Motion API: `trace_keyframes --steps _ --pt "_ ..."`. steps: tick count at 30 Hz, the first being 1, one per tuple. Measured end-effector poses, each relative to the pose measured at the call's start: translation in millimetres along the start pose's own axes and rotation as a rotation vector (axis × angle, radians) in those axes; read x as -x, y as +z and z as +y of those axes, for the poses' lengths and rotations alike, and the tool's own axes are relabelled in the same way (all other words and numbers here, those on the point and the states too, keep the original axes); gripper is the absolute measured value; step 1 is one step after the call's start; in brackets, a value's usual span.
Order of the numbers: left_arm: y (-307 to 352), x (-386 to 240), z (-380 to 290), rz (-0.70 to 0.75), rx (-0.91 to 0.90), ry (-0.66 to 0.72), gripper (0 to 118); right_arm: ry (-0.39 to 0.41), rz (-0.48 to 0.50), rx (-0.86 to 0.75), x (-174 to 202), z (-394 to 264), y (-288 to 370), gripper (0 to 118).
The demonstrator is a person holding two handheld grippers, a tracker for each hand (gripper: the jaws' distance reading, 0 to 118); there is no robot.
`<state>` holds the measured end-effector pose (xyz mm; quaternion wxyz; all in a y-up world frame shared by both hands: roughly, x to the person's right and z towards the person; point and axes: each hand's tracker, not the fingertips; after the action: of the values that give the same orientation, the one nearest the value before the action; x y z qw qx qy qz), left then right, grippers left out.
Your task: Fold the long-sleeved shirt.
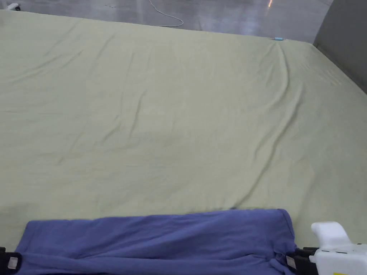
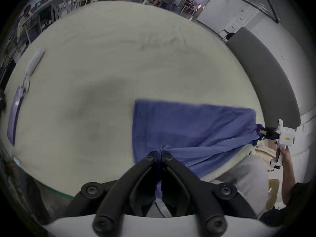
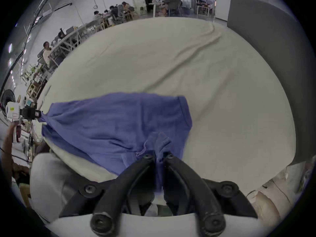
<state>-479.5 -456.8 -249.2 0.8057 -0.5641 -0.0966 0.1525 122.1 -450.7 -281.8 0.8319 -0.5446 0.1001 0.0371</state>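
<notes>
A blue long-sleeved shirt (image 1: 161,240) lies across the near edge of the pale green bed sheet (image 1: 172,118), spread left to right. My left gripper (image 2: 159,152) is shut on the shirt's left end, with blue cloth (image 2: 188,129) pinched between both jaws. My right gripper (image 3: 159,155) is shut on the shirt's right end, where a bunched ribbed edge of the blue shirt (image 3: 119,121) sticks up between the jaws. In the head view the left gripper (image 1: 9,262) and the right gripper (image 1: 292,263) sit at the shirt's bottom corners.
The big bed stretches far ahead of the shirt. A grey padded headboard (image 1: 344,39) stands at the right. A white object and a lilac cloth (image 2: 16,114) lie near the bed's left edge. People sit at tables (image 3: 118,11) in the background.
</notes>
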Motion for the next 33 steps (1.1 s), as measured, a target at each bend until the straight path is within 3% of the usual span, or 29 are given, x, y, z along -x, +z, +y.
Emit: trace_keyframes --steps 4,6,7,8,9,10,11,12,14,17,18,19,20,21,22,26,27,28,29,30,33 --pt "-22 5 -18 0.027 0.019 0.021 0 0.055 -0.033 0.046 7 -2 -23 4" --pt "-23 9 -19 0.017 -0.048 0.084 0 0.040 -0.033 0.064 6 2 -31 5" --pt "-21 9 -17 0.016 -0.059 0.114 6 0.023 -0.031 0.067 4 7 -31 9" --pt "-16 6 -16 0.029 -0.076 0.130 16 -0.001 -0.040 0.080 2 11 -26 16" --pt "-10 1 -14 0.041 -0.084 0.126 34 -0.007 -0.077 0.077 2 14 -18 29" --pt "2 -5 -13 0.062 -0.093 0.108 66 0.000 -0.122 0.042 2 19 -4 62" --pt "18 -15 -13 0.119 -0.135 0.083 83 0.013 -0.157 -0.045 3 23 16 88" --pt "32 -22 -14 0.155 -0.212 0.081 91 -0.003 -0.176 -0.115 5 26 34 103" --pt "53 -32 -21 0.099 -0.371 0.041 91 -0.072 -0.125 -0.249 6 29 71 106" --pt "57 -48 -22 0.035 -0.240 0.024 91 -0.164 -0.036 -0.286 13 31 92 106" --pt "51 -49 -24 0.035 -0.167 0.014 88 -0.184 -0.011 -0.267 16 32 90 104" --pt "46 -52 -28 0.044 -0.144 0.016 70 -0.196 0.031 -0.247 20 30 87 78" --pt "42 -53 -32 0.029 -0.165 0.008 37 -0.195 0.087 -0.256 24 27 83 27" --pt "40 -52 -35 -0.008 -0.182 -0.003 1 -0.197 0.122 -0.257 29 26 77 0" --pt "34 -46 -35 -0.011 -0.176 0.009 0 -0.218 0.157 -0.203 38 22 67 0" --pt "30 -11 -27 -0.137 -0.207 0.136 0 -0.180 0.200 -0.197 51 18 47 0" --pt "27 2 -21 -0.166 -0.210 0.173 21 -0.180 0.207 -0.195 52 19 46 0" --pt "23 18 -17 -0.173 -0.213 0.203 81 -0.174 0.231 -0.193 52 19 43 0" --pt "17 32 -12 -0.183 -0.201 0.232 112 -0.170 0.256 -0.195 52 21 43 0" --pt "12 38 -6 -0.190 -0.174 0.239 118 -0.170 0.277 -0.196 52 23 41 0" --pt "-10 66 4 -0.276 -0.128 0.277 118 -0.161 0.340 -0.188 56 29 34 0"
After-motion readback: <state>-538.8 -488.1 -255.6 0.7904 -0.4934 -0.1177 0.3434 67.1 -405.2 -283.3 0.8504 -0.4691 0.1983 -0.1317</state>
